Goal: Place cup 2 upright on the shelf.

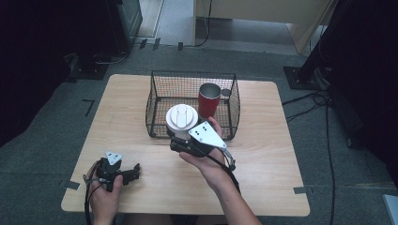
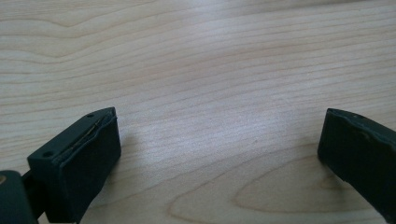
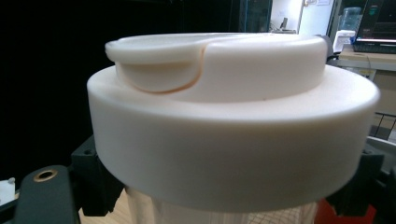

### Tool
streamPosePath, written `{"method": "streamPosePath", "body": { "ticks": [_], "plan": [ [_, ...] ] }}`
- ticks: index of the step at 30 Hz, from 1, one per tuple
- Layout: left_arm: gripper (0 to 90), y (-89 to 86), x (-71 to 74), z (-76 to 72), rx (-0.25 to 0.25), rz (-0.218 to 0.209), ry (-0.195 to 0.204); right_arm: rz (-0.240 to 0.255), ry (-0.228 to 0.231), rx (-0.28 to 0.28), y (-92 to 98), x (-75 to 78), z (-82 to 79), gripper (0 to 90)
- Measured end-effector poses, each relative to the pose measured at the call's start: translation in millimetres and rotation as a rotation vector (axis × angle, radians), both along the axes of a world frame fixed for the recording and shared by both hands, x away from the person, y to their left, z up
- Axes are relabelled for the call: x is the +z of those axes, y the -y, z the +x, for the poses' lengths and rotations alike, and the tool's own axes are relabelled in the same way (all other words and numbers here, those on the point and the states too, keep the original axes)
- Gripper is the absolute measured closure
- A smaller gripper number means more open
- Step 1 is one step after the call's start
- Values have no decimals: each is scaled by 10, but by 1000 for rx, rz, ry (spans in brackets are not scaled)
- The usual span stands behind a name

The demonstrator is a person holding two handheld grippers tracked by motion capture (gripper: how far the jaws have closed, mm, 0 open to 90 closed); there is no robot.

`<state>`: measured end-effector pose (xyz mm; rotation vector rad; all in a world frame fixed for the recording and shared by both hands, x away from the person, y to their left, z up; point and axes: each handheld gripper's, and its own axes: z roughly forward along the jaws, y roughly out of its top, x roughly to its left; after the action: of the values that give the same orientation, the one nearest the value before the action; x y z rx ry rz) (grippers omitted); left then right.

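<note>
Your right gripper (image 1: 180, 140) clamps the white-lidded cup (image 1: 181, 117) at the wire basket (image 1: 155, 101); left gripper (image 1: 133, 172) gapes idle; likely lower it in next

Wooden table (image 1: 263, 178) (wire basket (image 1: 157, 119) atop)

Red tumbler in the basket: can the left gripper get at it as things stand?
Probably not directly. The red tumbler stands inside the wire basket, and the right gripper, holding the white-lidded cup, sits across the near side. The left gripper is open and low on the table, so it would need to come over the rim.
</note>
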<state>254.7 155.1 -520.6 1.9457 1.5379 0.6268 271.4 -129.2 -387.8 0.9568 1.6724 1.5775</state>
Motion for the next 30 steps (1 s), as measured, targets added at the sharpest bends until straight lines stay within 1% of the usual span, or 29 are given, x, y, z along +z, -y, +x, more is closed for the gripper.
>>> {"method": "streamPosePath", "body": {
  "ticks": [6,12,16,19,21,22,25,26,30],
  "plan": [
    [1,0,1,0,0,0,-1,5,17,-1,-40,94,59,160],
    [1,-1,2,0,-1,1,-2,19,26,-11,-71,144,131,160],
    [1,-1,1,0,-1,1,-2,18,31,-14,-88,169,174,160],
    [0,-1,1,0,-1,1,-2,24,45,-20,-108,219,232,160],
    [1,0,1,0,0,1,-1,26,51,-23,-109,226,245,160],
    [0,-1,1,0,-1,1,-1,41,53,-29,-115,244,280,159],
    [1,0,1,0,0,0,-1,45,59,-36,-116,255,316,159],
    [1,0,1,0,0,1,-1,53,58,-41,-119,267,357,159],
    [0,0,1,0,0,0,-1,47,67,-51,-129,280,437,159]
  ]
}}
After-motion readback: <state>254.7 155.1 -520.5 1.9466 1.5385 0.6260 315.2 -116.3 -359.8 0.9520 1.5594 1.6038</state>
